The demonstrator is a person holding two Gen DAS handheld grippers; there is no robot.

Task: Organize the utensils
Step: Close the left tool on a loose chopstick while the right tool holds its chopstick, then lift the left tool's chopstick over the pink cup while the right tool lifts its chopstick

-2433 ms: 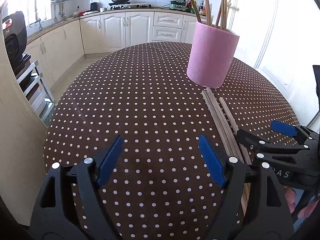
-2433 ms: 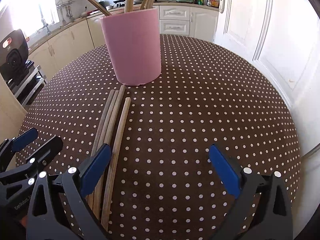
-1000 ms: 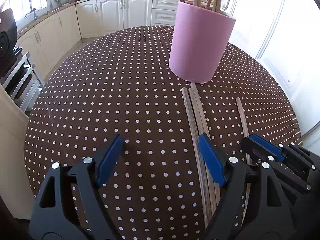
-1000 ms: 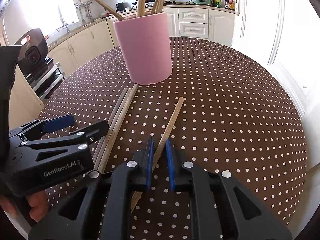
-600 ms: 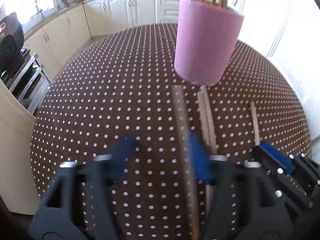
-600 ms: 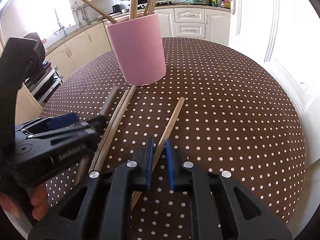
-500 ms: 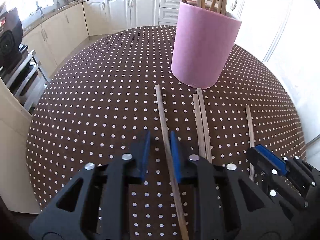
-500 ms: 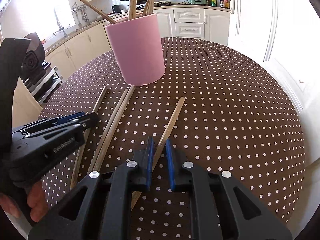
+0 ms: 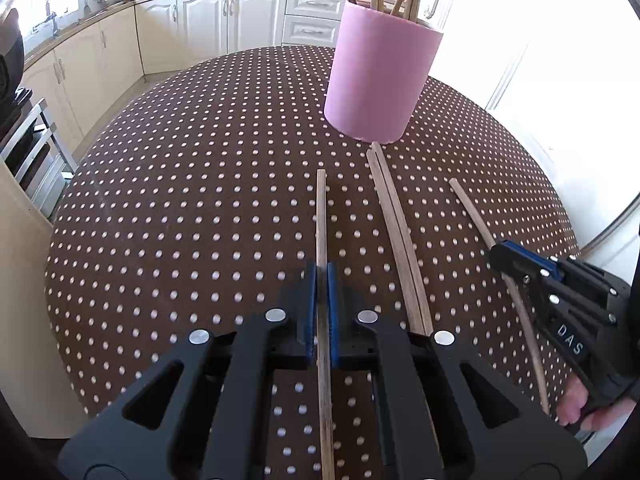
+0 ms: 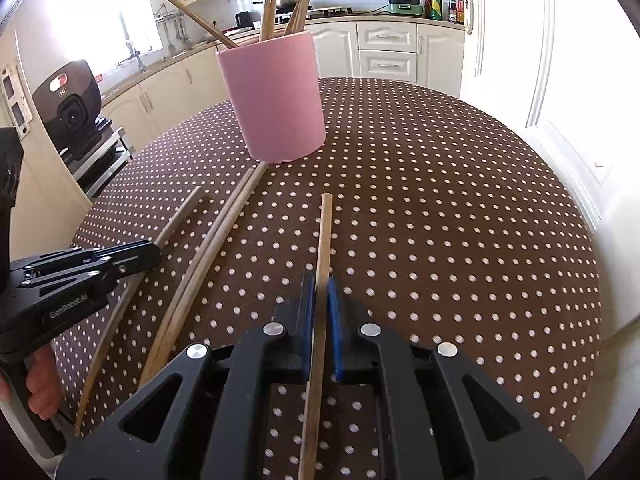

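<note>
Left claw (image 9: 321, 280) clamped on one chopstick (image 9: 321, 216), right claw (image 10: 320, 292) clamped on another chopstick (image 10: 325, 232); both sticks point up-frame toward pink holder (image 9: 380, 80), two loose chopsticks (image 9: 394, 216) between on tabletop (image 9: 200, 200).

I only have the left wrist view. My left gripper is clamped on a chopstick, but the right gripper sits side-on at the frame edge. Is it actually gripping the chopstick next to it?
Observer: Yes. The right gripper is shut on a chopstick, with a pad pressed on each side.
Operator: The chopsticks in the cup are cut off at the top for me. How do they stand?
Observer: In the pink cup, one leaning chopstick tilts far out to the left. The rest stand steeper.
Operator: What is the black shape at my left edge?
Observer: A black device with a lens on a metal rack beside the table.
</note>
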